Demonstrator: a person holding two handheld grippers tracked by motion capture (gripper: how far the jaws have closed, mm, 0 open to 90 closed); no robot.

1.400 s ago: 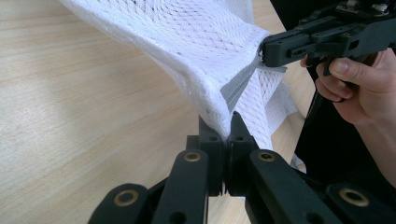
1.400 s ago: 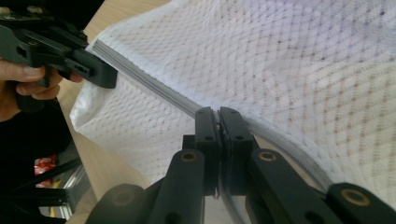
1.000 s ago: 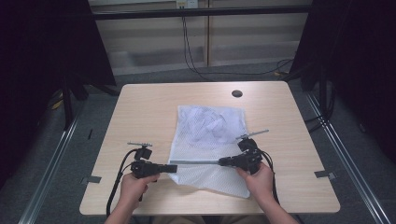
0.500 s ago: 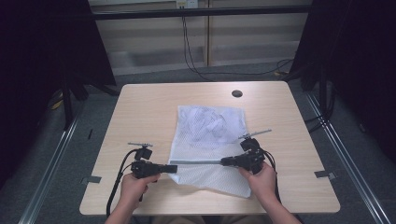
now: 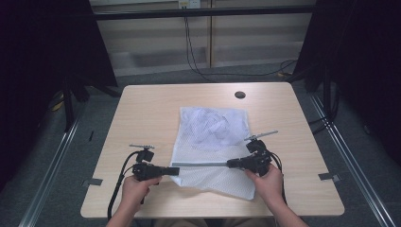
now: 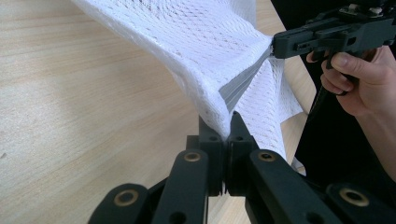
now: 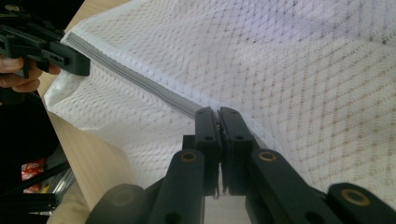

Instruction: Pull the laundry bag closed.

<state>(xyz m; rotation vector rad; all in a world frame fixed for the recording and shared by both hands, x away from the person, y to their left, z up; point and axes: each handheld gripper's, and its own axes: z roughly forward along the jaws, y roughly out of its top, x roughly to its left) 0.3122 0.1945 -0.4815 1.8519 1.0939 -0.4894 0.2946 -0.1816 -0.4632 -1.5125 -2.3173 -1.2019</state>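
— Currently: what's each gripper doing?

— Left gripper (image 5: 176, 170): jaws pressed together on the grey zipper band (image 5: 203, 164) of the white mesh bag (image 5: 213, 137), at the band's left end. Right gripper (image 5: 231, 164): same, clamped on the band's other end.

— Where's the bag relative to the fingers?

— Band runs taut and straight between the two sets of fingertips. Bag body spreads beyond them over the wooden table (image 5: 142, 109); a flap lies on the person's side of the band. In the left gripper view, mesh (image 6: 196, 42) drapes up from the tips.
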